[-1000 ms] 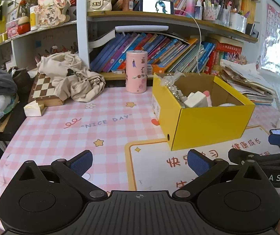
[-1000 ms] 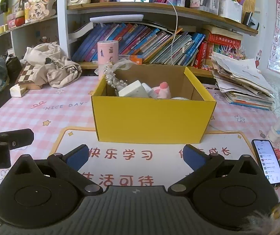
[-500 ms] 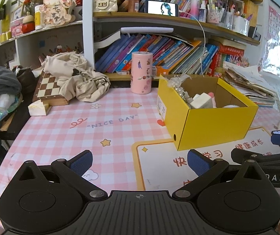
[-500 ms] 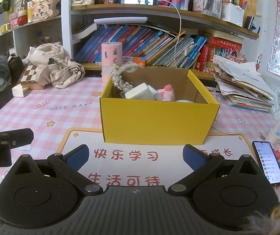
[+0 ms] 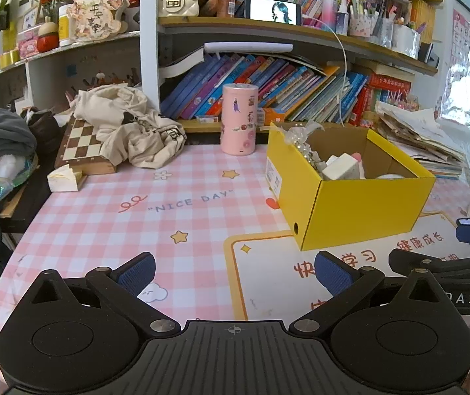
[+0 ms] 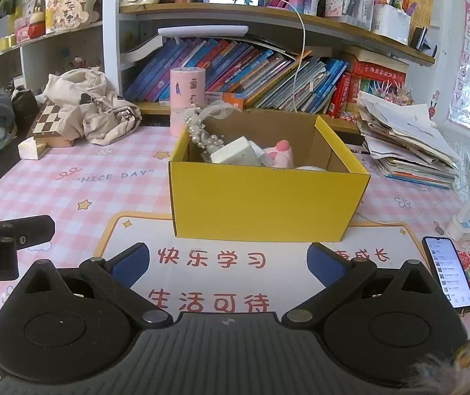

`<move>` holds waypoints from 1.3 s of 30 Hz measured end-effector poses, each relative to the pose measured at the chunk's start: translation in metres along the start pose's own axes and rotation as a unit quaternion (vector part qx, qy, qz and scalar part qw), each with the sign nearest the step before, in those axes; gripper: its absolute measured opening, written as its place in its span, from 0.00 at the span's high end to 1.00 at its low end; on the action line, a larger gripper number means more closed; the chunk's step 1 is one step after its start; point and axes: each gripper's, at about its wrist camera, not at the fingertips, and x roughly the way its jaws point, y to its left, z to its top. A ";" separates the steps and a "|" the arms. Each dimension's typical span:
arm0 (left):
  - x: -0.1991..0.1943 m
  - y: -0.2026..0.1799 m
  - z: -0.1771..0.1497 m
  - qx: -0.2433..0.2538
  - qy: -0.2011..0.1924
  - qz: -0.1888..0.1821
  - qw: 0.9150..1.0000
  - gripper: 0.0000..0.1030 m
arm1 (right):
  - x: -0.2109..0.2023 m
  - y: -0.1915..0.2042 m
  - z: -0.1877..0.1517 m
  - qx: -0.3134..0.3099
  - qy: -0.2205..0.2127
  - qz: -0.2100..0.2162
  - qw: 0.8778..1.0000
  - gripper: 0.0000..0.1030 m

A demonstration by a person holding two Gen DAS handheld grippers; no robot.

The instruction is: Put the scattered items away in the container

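Phone (image 6: 447, 271) only in right view

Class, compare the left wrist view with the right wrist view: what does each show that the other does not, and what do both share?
Only the left wrist view shows the round hole in the yellow box's end wall, and the right hand-held gripper entering from the right.

Only the right wrist view shows the smartphone lying screen-up on the table, and the left hand-held gripper at the left edge.

Both show the yellow box holding a pearl headband and white block, the pink canister and the chessboard.
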 end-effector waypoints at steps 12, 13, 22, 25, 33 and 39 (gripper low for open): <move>0.000 0.002 -0.001 -0.006 0.002 -0.006 1.000 0.00 | 0.003 0.005 0.000 -0.007 0.005 0.005 1.000 0.00; 0.000 0.002 -0.001 -0.006 0.002 -0.006 1.000 0.00 | 0.003 0.005 0.000 -0.007 0.005 0.005 1.000 0.00; 0.000 -0.001 -0.001 -0.007 0.001 -0.004 1.000 0.00 | 0.003 0.006 0.000 -0.010 0.006 0.005 1.000 0.00; 0.001 -0.001 -0.001 -0.007 0.001 -0.004 1.000 0.00 | 0.003 0.007 0.000 -0.010 0.007 0.005 1.000 0.00; -0.002 -0.001 0.000 -0.005 -0.005 -0.005 1.000 0.00 | 0.003 0.009 -0.001 -0.010 0.008 0.004 1.000 0.00; -0.007 -0.002 0.000 -0.007 -0.018 -0.008 1.000 0.00 | 0.002 0.012 -0.002 -0.010 0.010 0.003 1.000 0.00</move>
